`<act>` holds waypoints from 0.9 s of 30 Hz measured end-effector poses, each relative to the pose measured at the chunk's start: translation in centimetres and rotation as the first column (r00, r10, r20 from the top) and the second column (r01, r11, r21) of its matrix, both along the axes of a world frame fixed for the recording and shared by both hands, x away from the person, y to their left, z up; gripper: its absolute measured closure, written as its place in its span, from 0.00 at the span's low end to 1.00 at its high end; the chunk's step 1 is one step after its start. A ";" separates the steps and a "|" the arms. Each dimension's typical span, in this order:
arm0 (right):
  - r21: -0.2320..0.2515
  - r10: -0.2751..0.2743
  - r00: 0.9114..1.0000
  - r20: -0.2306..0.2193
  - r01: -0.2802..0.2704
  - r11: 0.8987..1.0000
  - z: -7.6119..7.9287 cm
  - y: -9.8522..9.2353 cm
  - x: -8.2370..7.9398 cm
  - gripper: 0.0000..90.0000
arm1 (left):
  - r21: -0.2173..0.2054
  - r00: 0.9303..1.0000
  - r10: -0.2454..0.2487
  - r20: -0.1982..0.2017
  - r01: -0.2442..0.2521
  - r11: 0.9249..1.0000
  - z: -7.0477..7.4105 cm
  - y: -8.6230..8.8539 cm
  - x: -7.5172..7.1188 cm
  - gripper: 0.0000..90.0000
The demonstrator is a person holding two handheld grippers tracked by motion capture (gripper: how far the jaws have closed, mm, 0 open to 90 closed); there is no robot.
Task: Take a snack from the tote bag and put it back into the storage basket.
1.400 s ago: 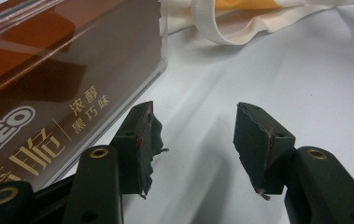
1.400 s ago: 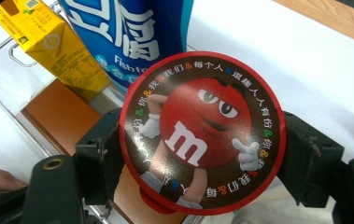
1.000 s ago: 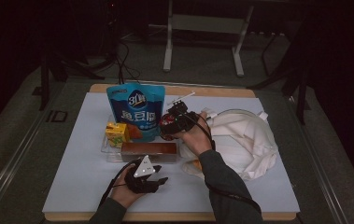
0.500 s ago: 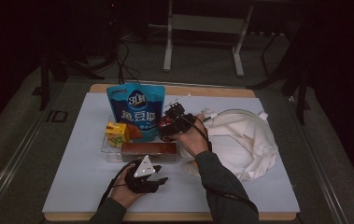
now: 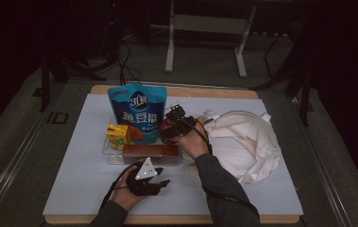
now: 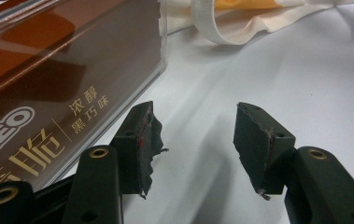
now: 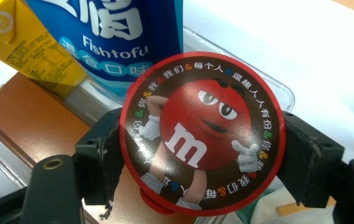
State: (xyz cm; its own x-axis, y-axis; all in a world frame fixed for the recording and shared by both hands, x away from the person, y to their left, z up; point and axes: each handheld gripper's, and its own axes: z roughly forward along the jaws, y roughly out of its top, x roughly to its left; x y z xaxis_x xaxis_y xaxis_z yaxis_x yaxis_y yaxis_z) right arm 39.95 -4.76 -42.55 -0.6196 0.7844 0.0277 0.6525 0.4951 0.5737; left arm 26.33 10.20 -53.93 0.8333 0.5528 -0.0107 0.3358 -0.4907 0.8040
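1. Your right gripper (image 7: 202, 140) is clenched on the round M&M's tub (image 7: 202, 133), its jaws pressing the rim from both sides with the lid facing the camera.
2. The tub hangs just above the clear tray (image 5: 113, 158) near the middle of the table (image 5: 72, 189). The blue Fishtofu pouch (image 5: 138, 111) and yellow carton (image 5: 117, 135) stand beyond it, the brown Oreo box (image 5: 150, 152) below it.
3. The free slot looks to lie at the tray's right end, so lower the tub straight down there.
4. Your left gripper (image 6: 193, 135) rests released near the front edge, beside the Oreo box; the right is nearer.
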 end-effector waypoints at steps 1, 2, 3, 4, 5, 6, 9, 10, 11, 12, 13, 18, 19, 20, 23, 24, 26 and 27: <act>-0.003 -0.001 1.000 0.000 0.001 1.000 -0.1 0.0 0.0 0.28 | 0.000 1.000 0.000 0.000 0.000 1.000 0.0 0.0 0.0 0.54; -0.003 -0.001 1.000 0.000 0.001 1.000 -0.1 0.0 0.0 0.28 | -0.001 1.000 0.000 0.000 0.000 1.000 0.0 0.0 0.0 0.54; -0.005 -0.001 1.000 -0.001 0.001 1.000 -0.2 0.0 0.0 0.28 | 0.000 1.000 0.000 0.000 0.000 1.000 0.0 0.0 0.0 0.54; -0.008 -0.001 1.000 -0.002 0.001 1.000 -0.3 0.1 0.0 0.28 | -0.001 1.000 0.000 -0.001 0.000 1.000 0.0 0.0 0.0 0.54; -0.009 -0.002 1.000 -0.006 0.002 1.000 -0.5 0.1 0.0 0.28 | -0.001 1.000 0.000 -0.001 0.000 1.000 0.0 0.0 0.0 0.54; -0.009 -0.002 1.000 -0.006 0.002 1.000 -0.5 0.1 0.0 0.28 | -0.001 1.000 0.000 -0.001 0.000 1.000 0.0 0.0 0.0 0.54; -0.012 -0.004 1.000 -0.019 0.004 1.000 -0.8 0.0 0.1 0.28 | -0.001 1.000 0.000 -0.001 0.000 1.000 0.0 0.0 0.0 0.54; -0.013 -0.003 1.000 -0.022 0.003 1.000 -0.9 0.0 0.1 0.28 | 0.000 1.000 0.000 -0.001 0.000 1.000 0.0 0.0 0.0 0.54; -0.015 -0.003 1.000 -0.025 0.002 1.000 -1.0 0.0 0.1 0.28 | 0.000 1.000 0.000 -0.001 0.000 1.000 0.0 0.0 0.0 0.54; -0.016 -0.007 1.000 -0.030 0.006 1.000 -1.1 0.1 0.1 0.28 | 0.000 1.000 0.000 -0.001 0.000 1.000 0.0 0.0 0.0 0.54; -0.017 -0.007 0.999 -0.032 0.007 1.000 -1.1 0.1 0.1 0.28 | 0.000 1.000 0.000 -0.001 0.000 1.000 0.0 0.0 0.0 0.54; -0.025 -0.012 0.999 -0.039 0.011 1.000 -1.4 0.0 0.1 0.28 | 0.001 1.000 -0.001 -0.001 0.001 1.000 0.0 0.0 0.0 0.54; -0.027 -0.015 0.999 -0.043 0.014 1.000 -1.4 0.0 0.2 0.28 | 0.001 1.000 -0.001 -0.001 0.001 1.000 0.0 0.0 0.0 0.54; -0.024 -0.015 0.999 -0.045 0.014 1.000 -1.5 -0.1 0.2 0.27 | 0.001 1.000 -0.001 -0.001 0.001 1.000 0.0 0.0 0.0 0.54; -0.007 -0.025 0.999 -0.032 0.025 1.000 -1.3 -0.2 0.1 0.27 | 0.000 1.000 -0.001 -0.001 0.001 1.000 0.0 0.0 0.0 0.54; 0.001 -0.029 0.999 -0.020 0.029 1.000 -0.7 -0.4 0.1 0.27 | -0.001 1.000 0.000 0.000 0.000 1.000 0.0 0.0 0.0 0.54; 0.000 -0.027 1.000 -0.008 0.027 1.000 -0.4 -0.6 0.1 0.27 | -0.001 1.000 -0.001 0.000 0.001 1.000 0.0 0.0 0.0 0.54; 0.000 -0.027 1.000 -0.008 0.027 1.000 -0.4 -0.6 0.1 0.27 | -0.001 1.000 0.000 0.000 0.000 1.000 0.0 0.0 0.0 0.54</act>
State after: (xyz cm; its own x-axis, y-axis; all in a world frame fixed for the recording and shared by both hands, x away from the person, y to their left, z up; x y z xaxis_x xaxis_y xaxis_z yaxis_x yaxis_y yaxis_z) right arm 40.06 -5.32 -42.96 -0.5979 0.8009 0.0328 0.6701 0.4771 0.5687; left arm 26.31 10.18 -53.94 0.8334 0.5525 -0.0113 0.3360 -0.4903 0.8042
